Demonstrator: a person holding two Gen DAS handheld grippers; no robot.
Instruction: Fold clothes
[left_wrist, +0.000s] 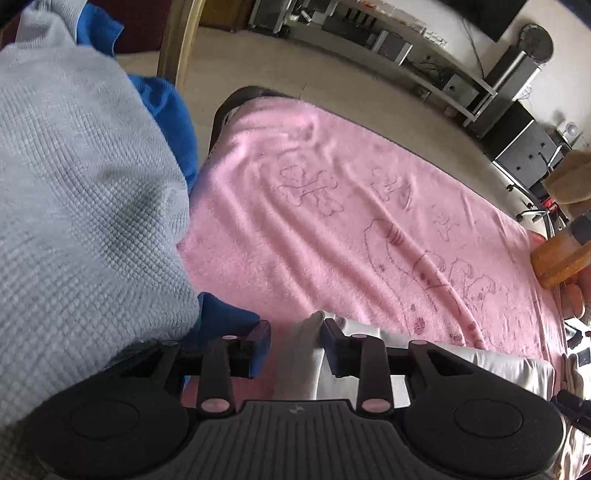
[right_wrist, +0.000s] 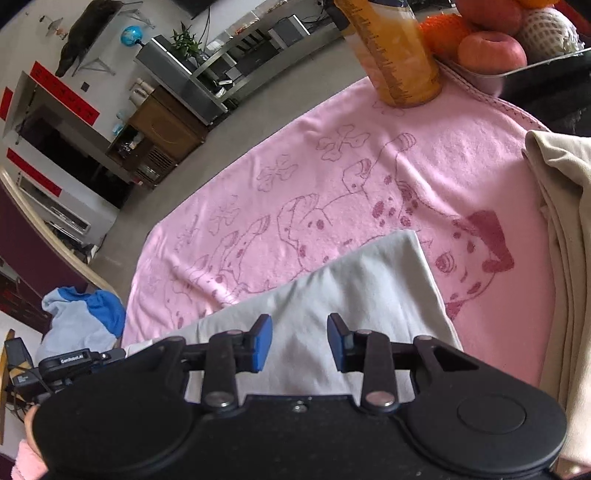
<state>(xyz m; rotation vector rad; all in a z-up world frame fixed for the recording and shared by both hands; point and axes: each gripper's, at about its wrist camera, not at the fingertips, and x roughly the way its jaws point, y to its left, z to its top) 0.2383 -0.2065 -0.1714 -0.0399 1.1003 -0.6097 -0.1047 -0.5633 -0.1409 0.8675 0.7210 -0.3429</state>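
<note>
The left gripper (left_wrist: 295, 345) hangs low over the near edge of the table with its blue pads parted. A peak of the white cloth (left_wrist: 424, 350) rises into the gap between them, but the pads do not press on it. The right gripper (right_wrist: 300, 341) stands the same way, jaws apart and nothing clamped, poised just above the folded white cloth (right_wrist: 332, 291), which lies beneath and ahead of its fingers.

That cloth is a pale, smooth rectangle along the near side of the pink towel (right_wrist: 369, 177), one corner pointing toward the middle. The towel covers the table and carries a line drawing of spotted dogs and bones.

To the left of the left gripper a grey waffle-knit garment (left_wrist: 81, 192) looms large and close, with blue fabric (left_wrist: 166, 110) showing behind and below it. From the right wrist the same grey and blue bundle (right_wrist: 81, 317) appears off the table's left end.

On the right edge of the towel sits a stack of beige cloth (right_wrist: 565, 229). At the far end stands an orange bottle (right_wrist: 399, 55), touching the towel, with a tray of fruit (right_wrist: 491, 48) just beside it.
</note>
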